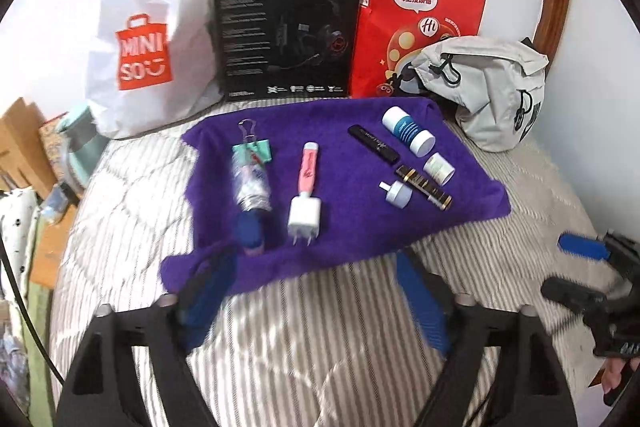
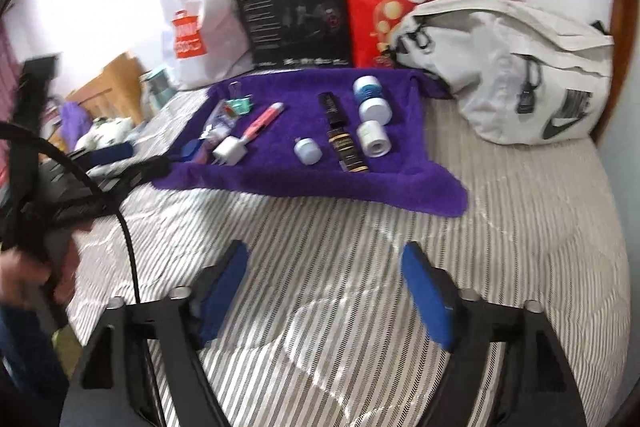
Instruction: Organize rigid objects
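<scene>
Both spread wide and empty over the striped bedspread (image 2: 500,227): left gripper (image 1: 316,291), right gripper (image 2: 324,279). Ahead on the purple fleece towel (image 1: 352,239), laid in rows: white plug charger (image 1: 305,218), pink tube (image 1: 309,169), blue-and-white round bottle (image 1: 408,131).

The purple towel (image 1: 352,227) is fluffy, matt cloth, spread on a bed (image 1: 320,327) whose striped cover looks quilted and soft. On it, the charger plug (image 1: 304,217) is smooth, glossy white plastic with metal prongs, and the binder clip (image 1: 250,137) has thin wire handles. The red bag (image 1: 416,19) is paper, slightly shiny; the white bag (image 1: 152,35) is thin, crinkled plastic. The black box (image 1: 286,27) is matt cardboard. The grey backpack (image 2: 516,67) is woven fabric.
</scene>
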A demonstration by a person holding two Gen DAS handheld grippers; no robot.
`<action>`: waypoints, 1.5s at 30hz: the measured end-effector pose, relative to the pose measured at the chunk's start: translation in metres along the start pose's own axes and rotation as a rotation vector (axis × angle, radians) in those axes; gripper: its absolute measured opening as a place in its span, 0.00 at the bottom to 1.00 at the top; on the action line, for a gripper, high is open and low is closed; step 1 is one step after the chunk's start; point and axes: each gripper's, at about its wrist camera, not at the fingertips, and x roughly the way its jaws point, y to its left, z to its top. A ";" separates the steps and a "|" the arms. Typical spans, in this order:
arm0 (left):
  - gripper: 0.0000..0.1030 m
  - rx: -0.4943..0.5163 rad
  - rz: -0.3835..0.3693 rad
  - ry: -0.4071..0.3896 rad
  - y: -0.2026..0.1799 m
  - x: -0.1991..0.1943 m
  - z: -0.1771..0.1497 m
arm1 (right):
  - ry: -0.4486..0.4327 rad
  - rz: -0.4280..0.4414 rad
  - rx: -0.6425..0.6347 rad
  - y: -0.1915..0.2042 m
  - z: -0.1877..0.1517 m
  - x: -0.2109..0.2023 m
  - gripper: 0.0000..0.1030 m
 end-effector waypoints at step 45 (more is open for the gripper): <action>0.94 -0.082 0.027 0.007 0.009 -0.044 -0.039 | 0.003 -0.191 0.105 0.006 -0.015 -0.025 1.00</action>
